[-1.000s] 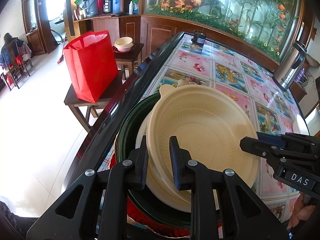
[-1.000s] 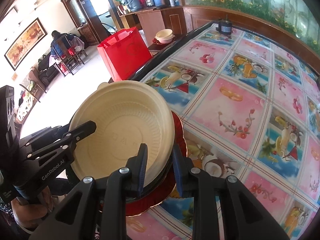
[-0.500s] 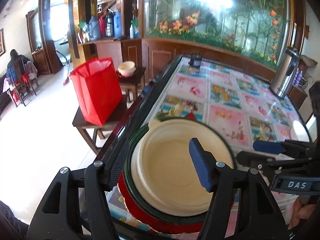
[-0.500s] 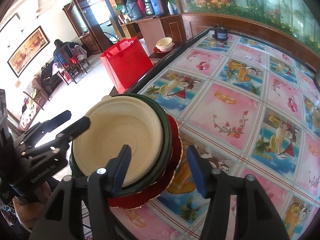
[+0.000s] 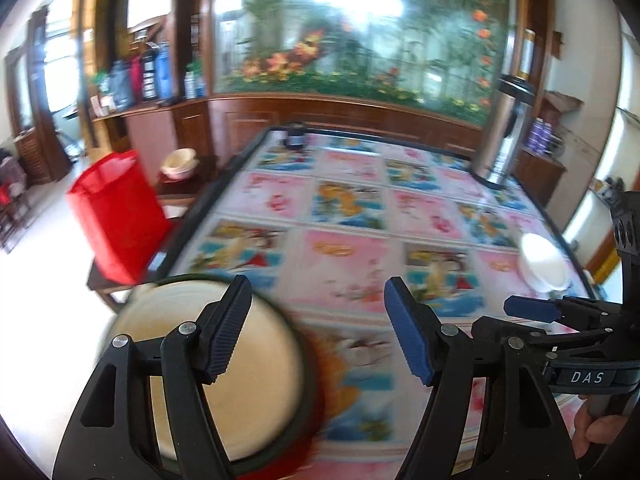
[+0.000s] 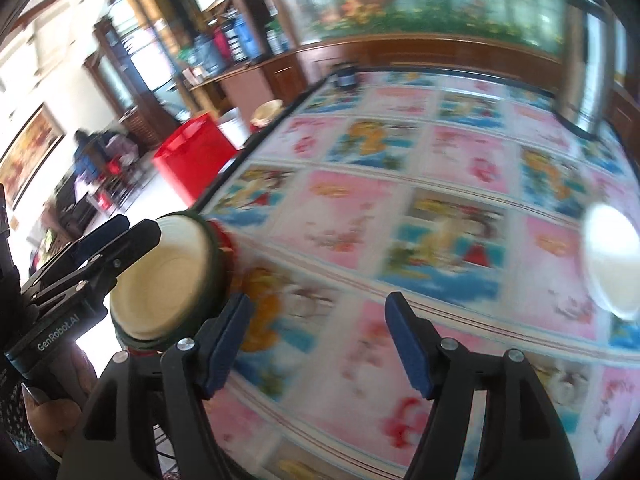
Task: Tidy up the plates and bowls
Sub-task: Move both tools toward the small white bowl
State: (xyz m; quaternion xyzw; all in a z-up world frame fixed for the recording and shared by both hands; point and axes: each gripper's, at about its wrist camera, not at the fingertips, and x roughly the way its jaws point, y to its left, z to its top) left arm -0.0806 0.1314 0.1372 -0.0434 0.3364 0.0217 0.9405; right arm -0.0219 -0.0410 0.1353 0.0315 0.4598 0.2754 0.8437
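Left tool [image 5: 316,328] and right tool [image 6: 316,340] just spread apart, nothing between them — we see the cream round plastic bowl [image 5: 240,376] stacked on the patterned worktop [image 5: 352,264].

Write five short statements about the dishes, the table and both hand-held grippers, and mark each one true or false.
1. The cream bowl sits on top of the stack. True.
2. The left hand-held gripper is clamped on the cream bowl. False: it is open and holds nothing.
3. The right hand-held gripper is open and empty. True.
4. A white dish lies alone on the table, apart from the stack. True.
5. The red bag stands on the patterned table. False: it stands beside it.
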